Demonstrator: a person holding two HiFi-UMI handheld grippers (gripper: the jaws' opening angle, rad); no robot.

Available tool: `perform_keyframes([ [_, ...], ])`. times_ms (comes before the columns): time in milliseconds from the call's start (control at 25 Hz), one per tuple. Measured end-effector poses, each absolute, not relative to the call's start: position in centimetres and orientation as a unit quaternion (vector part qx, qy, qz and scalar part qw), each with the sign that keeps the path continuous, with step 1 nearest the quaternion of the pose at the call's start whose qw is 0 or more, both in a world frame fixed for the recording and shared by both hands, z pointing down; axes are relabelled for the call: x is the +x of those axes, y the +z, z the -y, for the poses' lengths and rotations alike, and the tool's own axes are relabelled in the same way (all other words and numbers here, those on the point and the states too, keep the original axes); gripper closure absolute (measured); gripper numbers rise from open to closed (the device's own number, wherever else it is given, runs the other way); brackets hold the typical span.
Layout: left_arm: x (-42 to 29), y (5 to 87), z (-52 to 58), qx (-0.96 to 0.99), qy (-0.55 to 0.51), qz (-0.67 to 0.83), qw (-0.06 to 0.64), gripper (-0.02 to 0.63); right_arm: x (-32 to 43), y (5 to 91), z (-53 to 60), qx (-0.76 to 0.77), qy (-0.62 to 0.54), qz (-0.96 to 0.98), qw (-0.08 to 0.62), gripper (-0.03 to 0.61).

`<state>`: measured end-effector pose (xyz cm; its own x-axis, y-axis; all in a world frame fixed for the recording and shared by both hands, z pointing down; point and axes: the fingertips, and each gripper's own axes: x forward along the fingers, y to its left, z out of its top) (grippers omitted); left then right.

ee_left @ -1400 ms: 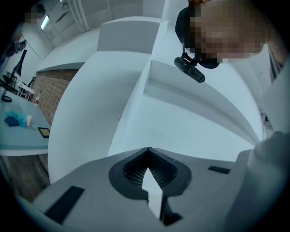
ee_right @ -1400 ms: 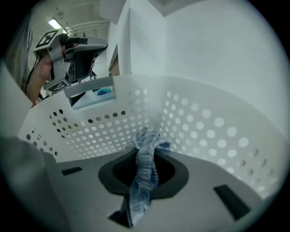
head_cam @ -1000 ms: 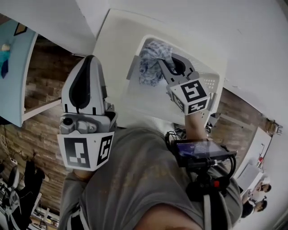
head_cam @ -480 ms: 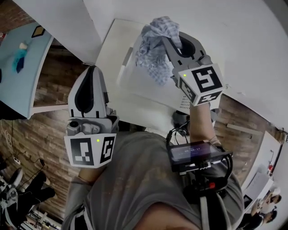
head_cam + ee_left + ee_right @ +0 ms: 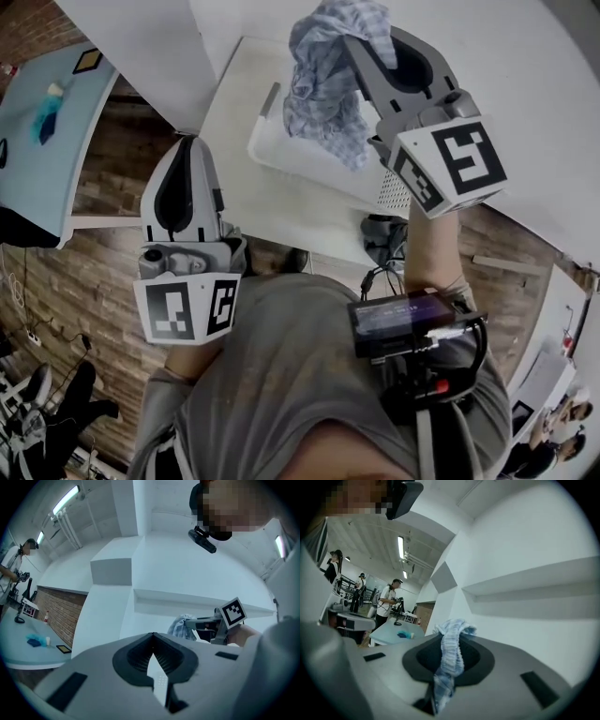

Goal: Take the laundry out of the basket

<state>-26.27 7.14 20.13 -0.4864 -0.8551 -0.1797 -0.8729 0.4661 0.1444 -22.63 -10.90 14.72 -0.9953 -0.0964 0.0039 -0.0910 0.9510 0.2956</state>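
Blue-and-white checked cloth (image 5: 323,80): one crumpled laundry piece, bunched at the top and hanging in loose folds. It is pinched in the right tongs (image 5: 361,42) and hangs in front of the white laundry basket (image 5: 300,161); whether its lower end touches the basket cannot be told.

Right tongs: closed on the cloth. In the right gripper view a band of fabric runs up between the two jaws and spills over their tips. The marker cube faces the head camera.

Laundry basket: white plastic with a perforated wall, standing on the white tabletop (image 5: 230,178) toward its right side as the head view shows it. No other laundry is visible in it.

Left tongs (image 5: 190,141): closed, tips together, nothing between them. They are just outside the tabletop's left edge, over the wood-pattern floor (image 5: 94,281), well apart from the cloth and the basket.

Pale blue table (image 5: 52,141): beyond the tabletop's left edge, carrying a small blue item.
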Motion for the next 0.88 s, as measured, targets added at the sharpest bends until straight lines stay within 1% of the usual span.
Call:
perform_keyframes([
  [200, -35.4, 20.7, -15.8, -0.512, 0.122, -0.849, 0.050, 0.606, -31.2, 11.3, 0.7, 0.038, -0.166, 0.985, -0.029, 0.526],
  [360, -33.4, 19.0, -15.1, -0.518, 0.117, -0.845, 0.065, 0.606, -28.2, 8.0, 0.7, 0.037, -0.164, 0.983, -0.069, 0.526],
  [680, -39.8, 19.3, -18.7, -0.501, 0.123, -0.854, 0.076, 0.606, -34.1, 6.3, -3.4, 0.012, -0.150, 0.982, -0.117, 0.526],
  [880, -40.6, 20.0, -19.1, -0.490, 0.119, -0.860, 0.073, 0.606, -34.8, 5.4, -3.9, -0.001, -0.145, 0.979, -0.140, 0.526],
])
